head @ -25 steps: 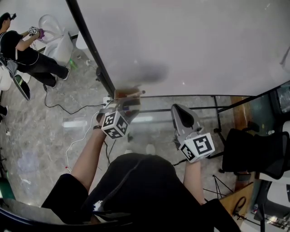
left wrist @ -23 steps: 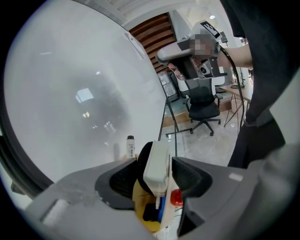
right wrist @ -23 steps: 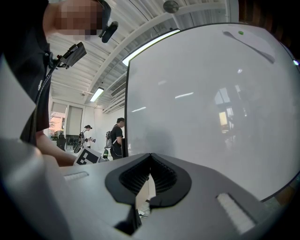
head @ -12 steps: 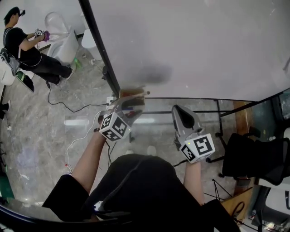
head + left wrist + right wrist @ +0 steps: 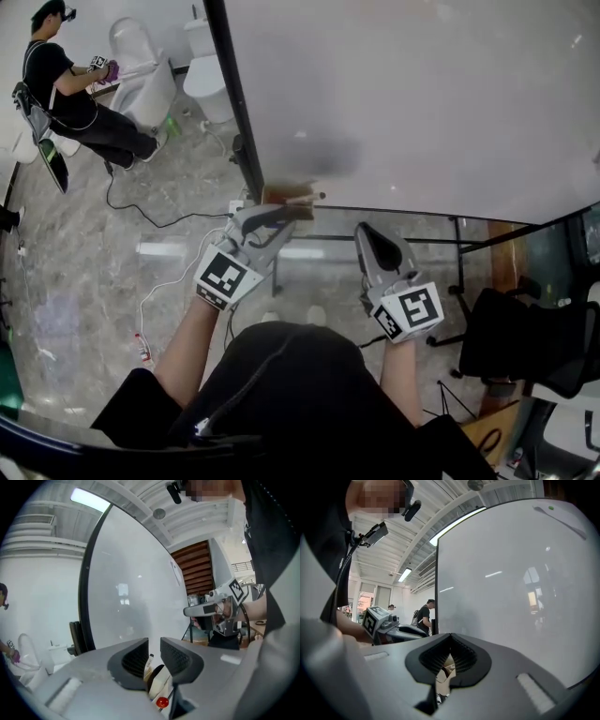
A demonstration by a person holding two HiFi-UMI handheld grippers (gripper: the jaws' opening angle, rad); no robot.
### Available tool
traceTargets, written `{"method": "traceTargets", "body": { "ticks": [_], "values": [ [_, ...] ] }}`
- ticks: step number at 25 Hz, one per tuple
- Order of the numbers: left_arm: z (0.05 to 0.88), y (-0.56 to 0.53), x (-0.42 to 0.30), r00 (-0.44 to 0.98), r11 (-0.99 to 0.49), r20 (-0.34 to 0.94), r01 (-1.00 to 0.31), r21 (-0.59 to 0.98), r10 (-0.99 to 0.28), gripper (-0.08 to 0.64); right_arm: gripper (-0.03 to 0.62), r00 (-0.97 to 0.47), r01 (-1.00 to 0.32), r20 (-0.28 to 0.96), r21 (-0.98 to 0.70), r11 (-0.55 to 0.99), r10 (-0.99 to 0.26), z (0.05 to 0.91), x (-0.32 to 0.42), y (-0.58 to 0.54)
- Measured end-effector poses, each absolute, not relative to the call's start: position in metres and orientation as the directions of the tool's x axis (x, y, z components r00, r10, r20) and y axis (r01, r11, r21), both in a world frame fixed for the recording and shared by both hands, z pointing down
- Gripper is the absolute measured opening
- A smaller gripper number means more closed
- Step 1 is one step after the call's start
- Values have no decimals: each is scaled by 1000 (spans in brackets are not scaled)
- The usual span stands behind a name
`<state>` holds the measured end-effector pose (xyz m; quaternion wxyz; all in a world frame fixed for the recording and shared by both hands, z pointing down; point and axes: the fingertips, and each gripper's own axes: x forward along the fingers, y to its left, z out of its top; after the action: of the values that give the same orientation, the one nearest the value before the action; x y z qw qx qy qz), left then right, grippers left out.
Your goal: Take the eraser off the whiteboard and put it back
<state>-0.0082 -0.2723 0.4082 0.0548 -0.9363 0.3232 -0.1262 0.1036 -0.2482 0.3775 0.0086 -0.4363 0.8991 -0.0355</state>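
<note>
A small tan, block-shaped eraser sits at the lower left corner of a large white whiteboard in a black frame. It seems to rest on the board's bottom edge, with a thin marker-like stick just beside it, though the detail is too small to be sure. Nothing holds the eraser, so it appears to be back in its resting place.

The left tool, grey with a black-and-white marker cube, points at that corner from just below the eraser. Its ribbed pads stand a narrow gap apart, having just been closing, with nothing between them. In the left gripper view only bare board shows through the gap, and tan clutter lies lower, beyond the pads. This looks like a tool that has let go.

The right tool is well to the right, aimed at bare board, its tips pressed together and empty. The job probably needs only one hand.

Beyond, a person in black crouches on the grey marble floor.
</note>
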Motion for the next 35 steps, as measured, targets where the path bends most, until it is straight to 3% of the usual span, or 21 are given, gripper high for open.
{"method": "traceTargets", "body": {
  "ticks": [14, 35],
  "values": [
    [377, -253, -49, 700, -704, 78, -707, -69, -710, 6, 9, -614, -788, -16, -40, 614, -789, 353, 89, -240],
    [377, -251, -72, 700, -702, 51, -711, -40, -712, 6, 9, -594, -804, -4, -30, 594, -805, 352, 73, -237]
  ]
}}
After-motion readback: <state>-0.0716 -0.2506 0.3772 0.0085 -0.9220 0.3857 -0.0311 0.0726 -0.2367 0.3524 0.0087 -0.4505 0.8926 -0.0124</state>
